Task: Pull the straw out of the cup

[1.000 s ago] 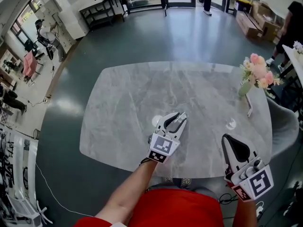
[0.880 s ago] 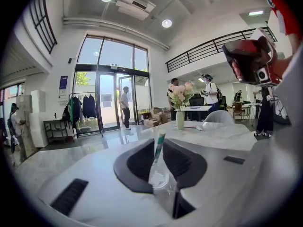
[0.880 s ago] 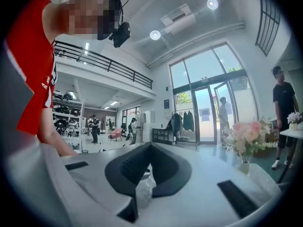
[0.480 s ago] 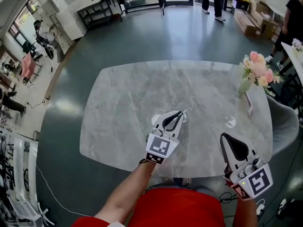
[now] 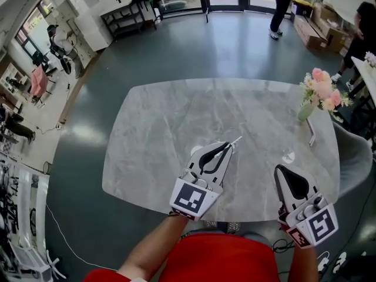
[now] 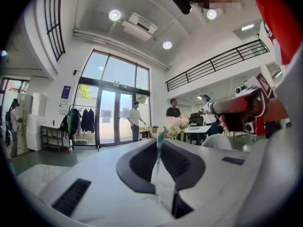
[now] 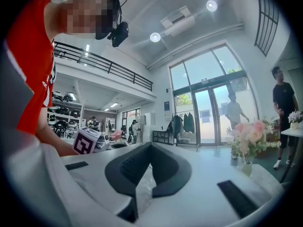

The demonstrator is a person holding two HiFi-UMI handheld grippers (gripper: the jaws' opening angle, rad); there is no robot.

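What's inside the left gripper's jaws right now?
A thin teal-striped straw, pinched in the shut left gripper, one end poking past the tips. The gripper covers the table beneath it, so the cup cannot be seen.

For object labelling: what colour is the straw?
The straw looks white with teal stripes; the left gripper view shows it best.

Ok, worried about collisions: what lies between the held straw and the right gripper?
Only bare marble table, seen in the head view, between the straw and right gripper.
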